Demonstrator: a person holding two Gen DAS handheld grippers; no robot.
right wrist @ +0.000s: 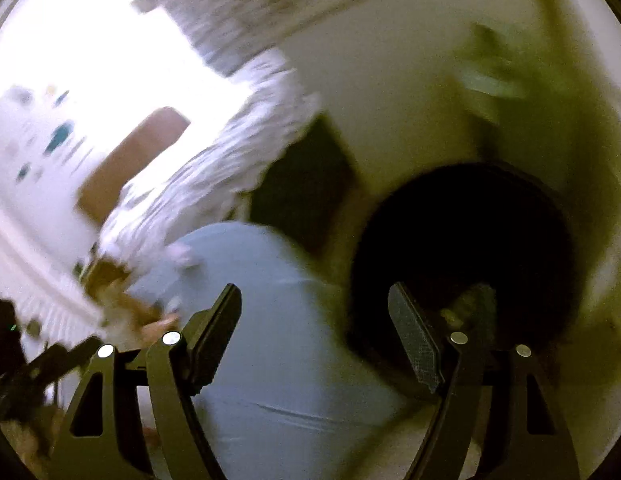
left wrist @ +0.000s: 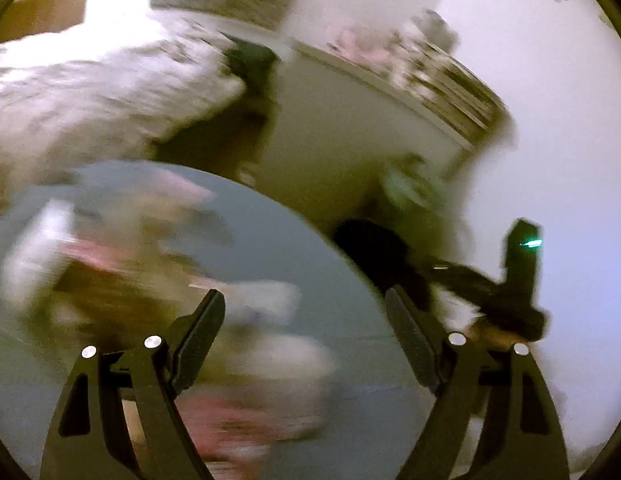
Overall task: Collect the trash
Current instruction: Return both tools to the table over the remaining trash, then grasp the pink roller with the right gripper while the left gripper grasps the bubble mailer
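- The left gripper (left wrist: 304, 300) hung over a round grey-blue surface (left wrist: 342, 280), its jaws wide apart with nothing between them.
- Scraps of trash (left wrist: 122, 264), white, pink and brown, lay scattered on that surface ahead of and to the left of the left gripper; blur hid what each piece was.
- The right gripper (right wrist: 314, 296) also had its jaws wide and empty, hanging over the edge of the same surface (right wrist: 270, 360).
- A dark round bin (right wrist: 462, 252) stood on the floor just beside the surface, its opening ahead of the right gripper's right finger; something small and brownish (right wrist: 466, 304) showed inside it, too blurred to name.
- In the left wrist view the right gripper (left wrist: 510, 288) appeared as a dark shape with a green light, past the surface's right edge.
- A bed with patterned bedding (left wrist: 90, 92) and a white cabinet (left wrist: 350, 128) lay beyond.
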